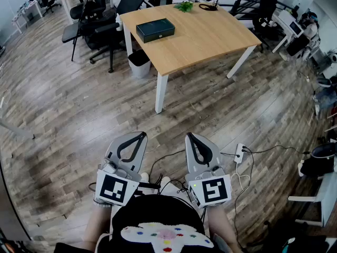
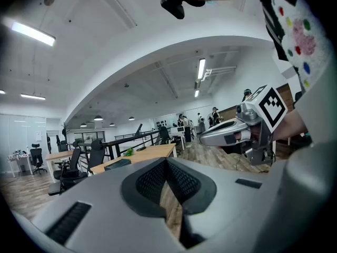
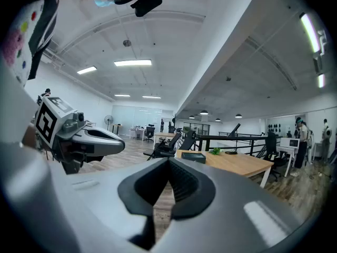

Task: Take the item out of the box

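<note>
Left gripper (image 1: 141, 135) and right gripper (image 1: 190, 136) hung empty, jaws pressed together, well apart from the box (image 1: 155, 30); arriving shut could shove it across the table (image 1: 210, 38).

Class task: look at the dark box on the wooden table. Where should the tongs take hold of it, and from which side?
Probably across its two long sides, coming down from above. The dark box lies flat and low near the left edge of the table, with nothing on it, so the narrower span is the easier pinch. The lid seam is too small to see.
</note>
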{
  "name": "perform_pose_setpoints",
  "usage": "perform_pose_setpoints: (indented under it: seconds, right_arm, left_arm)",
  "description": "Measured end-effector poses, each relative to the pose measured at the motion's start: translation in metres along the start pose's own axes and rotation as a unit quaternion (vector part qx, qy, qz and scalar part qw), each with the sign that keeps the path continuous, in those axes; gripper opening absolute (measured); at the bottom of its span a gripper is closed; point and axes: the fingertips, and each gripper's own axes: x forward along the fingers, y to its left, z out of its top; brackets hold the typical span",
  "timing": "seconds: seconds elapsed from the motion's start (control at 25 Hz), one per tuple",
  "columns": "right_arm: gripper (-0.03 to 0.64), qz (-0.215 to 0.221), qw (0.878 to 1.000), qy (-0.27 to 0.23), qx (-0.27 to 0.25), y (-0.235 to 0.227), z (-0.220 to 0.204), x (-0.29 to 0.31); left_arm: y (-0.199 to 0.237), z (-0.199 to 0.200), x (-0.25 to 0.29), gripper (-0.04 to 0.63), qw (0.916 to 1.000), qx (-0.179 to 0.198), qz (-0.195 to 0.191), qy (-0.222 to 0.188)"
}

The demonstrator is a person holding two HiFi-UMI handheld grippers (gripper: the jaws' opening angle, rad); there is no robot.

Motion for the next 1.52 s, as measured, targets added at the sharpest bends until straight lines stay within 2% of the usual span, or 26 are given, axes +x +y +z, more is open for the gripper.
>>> perform_pose_setpoints:
  seconds: [0.68,0.88,1.52]
  right_arm:
    - [0.009,0.007,1.0,0.003,0.003,-0.011,-0.008,0.003]
    - [0.008,0.003,1.0,-0.011,0.019,-0.021,-0.003,0.002]
    - [0.009,0.016,1.0,-0.016,0.002,-0.054,-0.021,-0.042]
  left_arm:
    - [-0.002,-0.004,0.011,0.005,1.0,0.0,0.006,0.007]
    - [-0.003,-0.002,0.015,0.005,0.9998,-0.002,0.016,0.012]
    - [-0.057,0.006,0.031,0.005,0.9992,-0.001,0.04,0.003]
